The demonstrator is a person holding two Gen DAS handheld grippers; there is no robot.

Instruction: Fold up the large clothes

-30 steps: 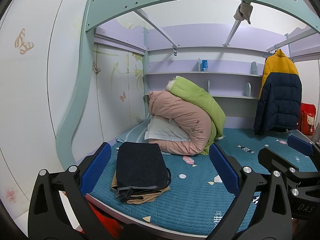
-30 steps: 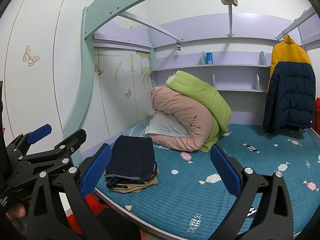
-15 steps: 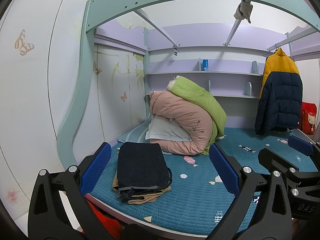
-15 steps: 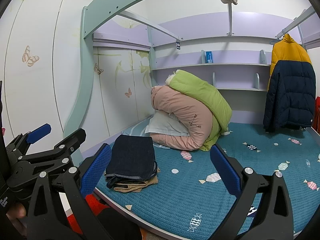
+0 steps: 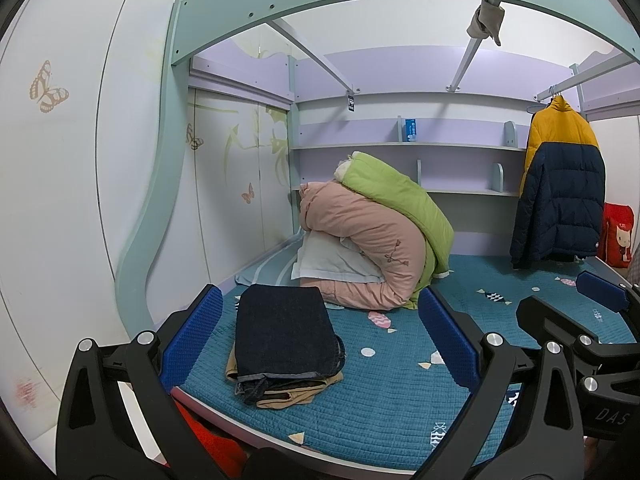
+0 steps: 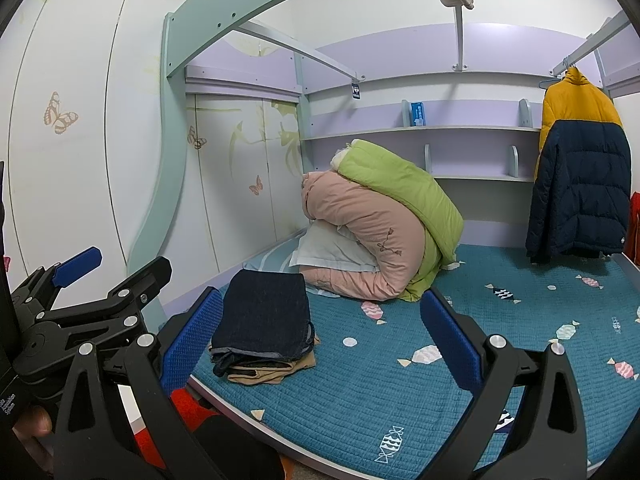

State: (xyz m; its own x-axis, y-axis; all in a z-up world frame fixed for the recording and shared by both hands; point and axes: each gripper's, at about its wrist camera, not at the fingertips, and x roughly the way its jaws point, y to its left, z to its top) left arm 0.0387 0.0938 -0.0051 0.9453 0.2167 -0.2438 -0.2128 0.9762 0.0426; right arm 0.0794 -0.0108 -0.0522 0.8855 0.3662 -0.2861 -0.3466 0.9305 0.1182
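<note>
Left gripper (image 5: 320, 336) jaws spread and empty, right gripper (image 6: 320, 334) likewise, folded dark jeans (image 5: 284, 336) stacked on tan garment (image 5: 288, 396) just ahead between the left fingers

- The light is soft and even, and the room is bright.
- The bed frame (image 5: 360, 8) bends like a bow (the lens curves straight lines).
- Black corners ring both pictures around that frame.
- Under the frame, the folded jeans (image 5: 284, 332) look sharp, with only a faint shadow beside them.
- No glare shows.
</note>
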